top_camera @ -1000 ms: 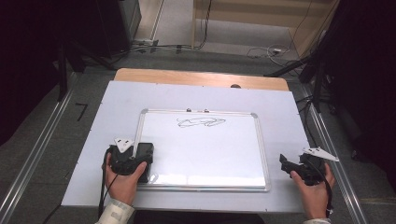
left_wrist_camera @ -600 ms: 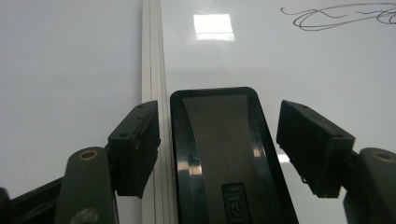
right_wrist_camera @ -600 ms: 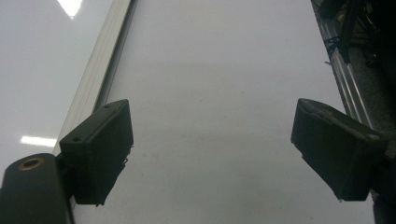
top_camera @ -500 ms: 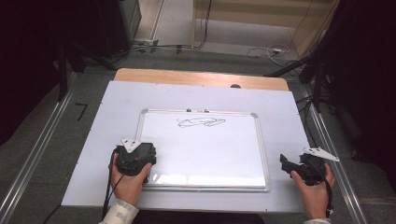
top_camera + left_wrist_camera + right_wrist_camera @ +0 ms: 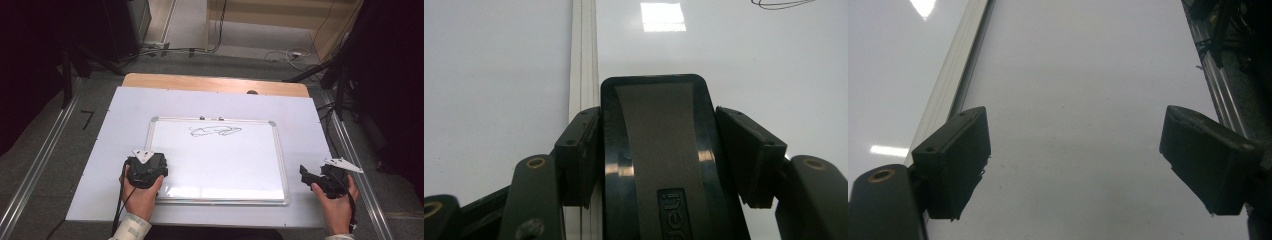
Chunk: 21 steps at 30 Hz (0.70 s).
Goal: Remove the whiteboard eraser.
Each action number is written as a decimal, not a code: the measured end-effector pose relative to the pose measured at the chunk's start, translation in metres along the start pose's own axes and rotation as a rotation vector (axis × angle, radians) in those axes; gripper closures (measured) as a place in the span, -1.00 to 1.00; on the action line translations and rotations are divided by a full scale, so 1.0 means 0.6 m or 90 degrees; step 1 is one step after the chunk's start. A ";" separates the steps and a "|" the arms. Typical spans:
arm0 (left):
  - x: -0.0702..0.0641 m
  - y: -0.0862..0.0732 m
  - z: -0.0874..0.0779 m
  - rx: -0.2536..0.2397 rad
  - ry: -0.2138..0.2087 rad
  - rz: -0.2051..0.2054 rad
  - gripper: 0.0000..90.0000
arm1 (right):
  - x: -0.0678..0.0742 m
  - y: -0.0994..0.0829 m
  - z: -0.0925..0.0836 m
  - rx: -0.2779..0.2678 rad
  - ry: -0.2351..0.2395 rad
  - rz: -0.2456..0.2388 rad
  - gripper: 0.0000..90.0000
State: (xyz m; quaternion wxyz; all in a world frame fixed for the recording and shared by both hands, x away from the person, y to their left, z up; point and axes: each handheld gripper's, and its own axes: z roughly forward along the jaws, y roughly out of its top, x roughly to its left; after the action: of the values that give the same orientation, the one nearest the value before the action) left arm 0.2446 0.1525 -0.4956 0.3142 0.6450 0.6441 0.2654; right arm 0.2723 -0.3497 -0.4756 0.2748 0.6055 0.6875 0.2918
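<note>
High view: over the last second the left gripper point(image 5: 145, 170) had moved rightward from the white table cover onto the whiteboard's point(image 5: 220, 165) left edge. Likely an approach to the scribble point(image 5: 216, 131) near the top, which was unerased. The right gripper point(image 5: 325, 179) had stayed put beside the board's right frame.

Left gripper view: jaws pinched a black eraser point(image 5: 658, 150) from both sides, over the board's frame.

Right gripper view: jaws spread wide, holding nothing, above the bare table cover point(image 5: 1073, 100).
</note>
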 end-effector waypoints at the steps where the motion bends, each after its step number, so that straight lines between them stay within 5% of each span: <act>1: 0.000 0.000 0.000 0.000 -0.001 0.000 -0.15 | 0.000 0.000 0.000 0.000 0.000 0.000 -0.74; 8: -0.007 -0.001 0.007 0.006 0.005 0.015 -0.22 | 0.000 0.000 0.000 0.001 0.000 0.000 -0.74; 21: -0.005 0.001 0.006 0.006 0.004 0.002 -0.12 | -0.001 0.000 0.000 -0.001 0.000 -0.001 -0.74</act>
State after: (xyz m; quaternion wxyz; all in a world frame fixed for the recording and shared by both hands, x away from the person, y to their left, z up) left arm 0.2477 0.1493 -0.4976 0.3087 0.6464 0.6455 0.2651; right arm 0.2721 -0.3500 -0.4755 0.2755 0.6051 0.6875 0.2920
